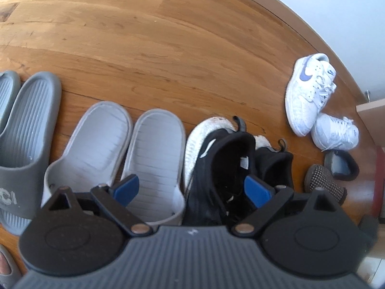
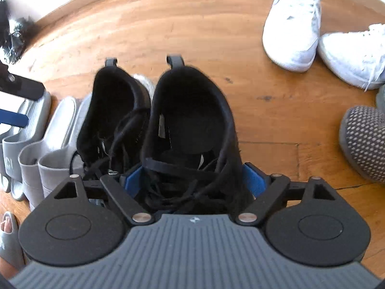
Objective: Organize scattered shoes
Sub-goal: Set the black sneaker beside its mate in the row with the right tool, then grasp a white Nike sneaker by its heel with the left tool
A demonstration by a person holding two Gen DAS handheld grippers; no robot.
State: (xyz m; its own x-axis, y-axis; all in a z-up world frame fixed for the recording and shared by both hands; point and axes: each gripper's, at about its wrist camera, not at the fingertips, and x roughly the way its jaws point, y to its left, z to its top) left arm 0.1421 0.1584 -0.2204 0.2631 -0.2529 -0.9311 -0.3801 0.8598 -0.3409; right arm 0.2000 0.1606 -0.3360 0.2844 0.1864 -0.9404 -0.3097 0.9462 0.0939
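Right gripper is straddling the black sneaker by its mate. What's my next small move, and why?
Probably lift the right gripper clear: the black sneaker already stands beside its mate in the slipper row. Then head for the white sneakers, which lie askew.

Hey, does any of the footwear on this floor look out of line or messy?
Yes. The white sneakers lie apart from the row near the wall, one angled toe-on against the other. The dotted slippers are scattered beside them. The grey slides stand neatly.
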